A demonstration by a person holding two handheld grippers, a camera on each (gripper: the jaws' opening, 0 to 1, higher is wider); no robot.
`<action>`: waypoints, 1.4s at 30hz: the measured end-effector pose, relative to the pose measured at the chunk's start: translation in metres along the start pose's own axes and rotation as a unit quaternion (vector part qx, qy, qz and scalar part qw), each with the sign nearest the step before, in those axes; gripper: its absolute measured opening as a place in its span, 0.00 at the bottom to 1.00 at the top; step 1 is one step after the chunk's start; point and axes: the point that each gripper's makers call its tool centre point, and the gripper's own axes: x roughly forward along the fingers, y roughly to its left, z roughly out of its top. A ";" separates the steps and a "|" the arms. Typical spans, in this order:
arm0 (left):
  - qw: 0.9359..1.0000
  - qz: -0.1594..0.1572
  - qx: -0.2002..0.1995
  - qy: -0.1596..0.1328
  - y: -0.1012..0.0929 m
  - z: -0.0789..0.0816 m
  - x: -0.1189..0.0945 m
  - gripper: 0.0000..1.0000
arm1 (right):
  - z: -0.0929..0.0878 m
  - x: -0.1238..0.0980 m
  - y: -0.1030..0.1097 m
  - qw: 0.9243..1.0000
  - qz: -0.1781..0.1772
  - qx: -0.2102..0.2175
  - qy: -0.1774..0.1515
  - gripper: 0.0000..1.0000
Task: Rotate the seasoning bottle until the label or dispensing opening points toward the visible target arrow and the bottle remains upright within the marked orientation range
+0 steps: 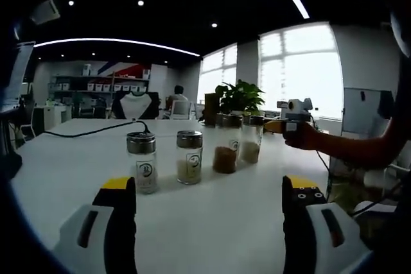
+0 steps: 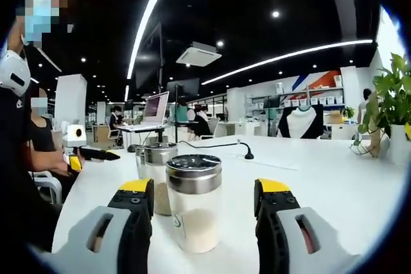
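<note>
White table (image 1: 77,158) — four seasoning bottles (image 1: 189,156), perhaps spices.

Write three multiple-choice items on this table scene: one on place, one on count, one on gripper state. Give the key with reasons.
1. Where does the potted plant stand?
A. behind the bottle row
B. in front of it
C. on the floor

2. How many seasoning bottles line the white table in the left gripper view?
A. two
B. four
C. six

3. How are the right gripper jaws?
A. shut, empty
B. open, around the nearest bottle
C. shut on a cable

Key: 1 A, leaves rise beyond the bottles; 2 B, four metal caps show; 3 B, one jaw on each side.
</note>
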 end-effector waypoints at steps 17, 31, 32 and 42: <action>1.000 0.020 0.016 0.018 0.005 -0.012 -0.001 0.99 | -0.027 -0.029 0.023 0.985 -0.166 0.021 0.031 0.89; 0.999 0.023 0.018 0.022 0.001 -0.009 -0.017 1.00 | -0.027 -0.044 0.067 0.979 -0.200 0.015 0.029 0.99; 0.999 0.023 0.018 0.021 0.001 -0.009 -0.018 1.00 | -0.028 -0.045 0.070 0.979 -0.201 0.016 0.027 0.99; 0.999 0.035 0.021 0.008 -0.002 -0.004 -0.027 1.00 | -0.031 -0.051 0.092 0.975 -0.221 0.004 0.034 0.99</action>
